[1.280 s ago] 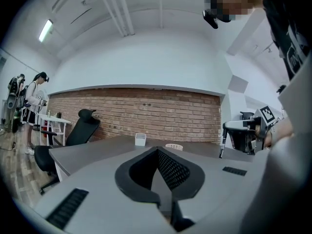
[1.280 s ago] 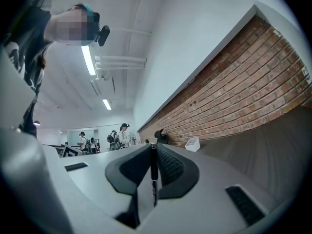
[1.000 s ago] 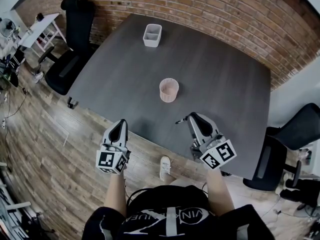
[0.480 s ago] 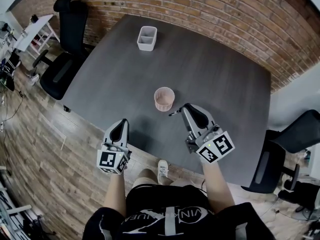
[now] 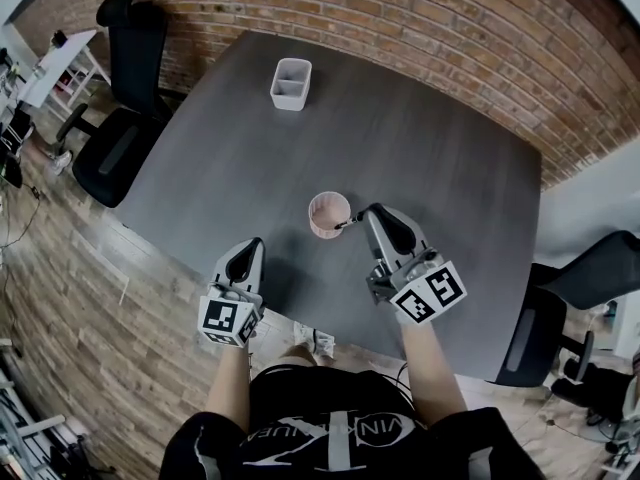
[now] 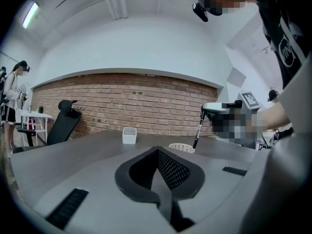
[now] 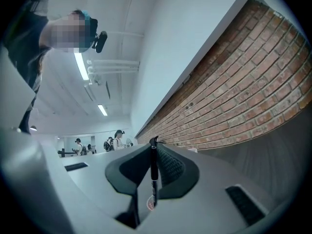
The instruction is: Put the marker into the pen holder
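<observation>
Right gripper: the right gripper (image 5: 372,212) had its jaws clamped on a slim black marker (image 7: 153,172), which ran lengthwise up the gap between them.
Left gripper: the left gripper (image 5: 251,247) had its jaws together with nothing between them, and hung over the near edge of the dark grey table (image 5: 440,148).
Marker position: it was held in the air and projected from the right jaws toward the pale pink perforated round pen holder (image 5: 329,214).
Key relation: the pen holder lay just left of the right gripper's tips. The right gripper was much nearer it than the left.
Long axis: in the left gripper view the marker (image 6: 199,128) hung steeply, its lower end tilted toward the holder's rim (image 6: 181,147).
Uncertainty: the lower end was probably at the rim's right edge. Whether it was over the opening could not be told.
Marker appearance: thin, dark barrel with a faint pale mark partway along.
Also present: a white two-compartment box (image 5: 291,83) stood well apart, at the far side of the table.
Judgement: a short shift left, then a drop.
</observation>
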{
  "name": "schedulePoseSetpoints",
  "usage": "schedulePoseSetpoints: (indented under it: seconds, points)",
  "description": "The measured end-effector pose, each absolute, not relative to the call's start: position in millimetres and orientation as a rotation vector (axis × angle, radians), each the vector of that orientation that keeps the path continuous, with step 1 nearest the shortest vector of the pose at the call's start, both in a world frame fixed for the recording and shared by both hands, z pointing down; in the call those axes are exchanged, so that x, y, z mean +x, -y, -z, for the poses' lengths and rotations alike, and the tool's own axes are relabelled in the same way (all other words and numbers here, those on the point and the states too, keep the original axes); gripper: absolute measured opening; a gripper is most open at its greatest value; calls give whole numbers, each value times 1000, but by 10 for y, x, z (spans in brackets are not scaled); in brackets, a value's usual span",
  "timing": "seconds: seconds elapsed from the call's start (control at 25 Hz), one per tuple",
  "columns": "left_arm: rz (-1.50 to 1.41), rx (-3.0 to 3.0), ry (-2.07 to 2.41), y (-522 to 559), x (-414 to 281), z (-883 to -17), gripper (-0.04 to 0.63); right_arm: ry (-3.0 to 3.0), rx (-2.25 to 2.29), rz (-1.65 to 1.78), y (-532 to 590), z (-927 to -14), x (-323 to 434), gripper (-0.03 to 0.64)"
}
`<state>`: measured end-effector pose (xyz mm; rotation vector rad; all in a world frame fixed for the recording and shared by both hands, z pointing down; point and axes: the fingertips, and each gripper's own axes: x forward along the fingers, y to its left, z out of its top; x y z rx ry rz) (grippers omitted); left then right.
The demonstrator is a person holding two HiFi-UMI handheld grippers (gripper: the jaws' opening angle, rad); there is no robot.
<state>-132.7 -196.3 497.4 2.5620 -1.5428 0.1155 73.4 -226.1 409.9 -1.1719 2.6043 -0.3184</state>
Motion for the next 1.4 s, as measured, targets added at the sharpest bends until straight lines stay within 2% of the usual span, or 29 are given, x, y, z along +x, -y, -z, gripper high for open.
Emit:
schedulePoseSetpoints:
  seconds: [0.68, 0.92, 1.4]
  points:
    - [-128, 2588, 1458, 2337, -1233, -5135, 14, -2670, -1251, 438, 2592, -4750, 432, 48]
    - [-265, 2616, 1395, 2279, -1118, -5236, 14, -2670, -1250, 474, 2625, -4897, 339, 48]
    - [-202, 2610, 1405, 2296, -1144, -5253, 14, -2656, -1261, 557, 2679, -5112, 289, 48]
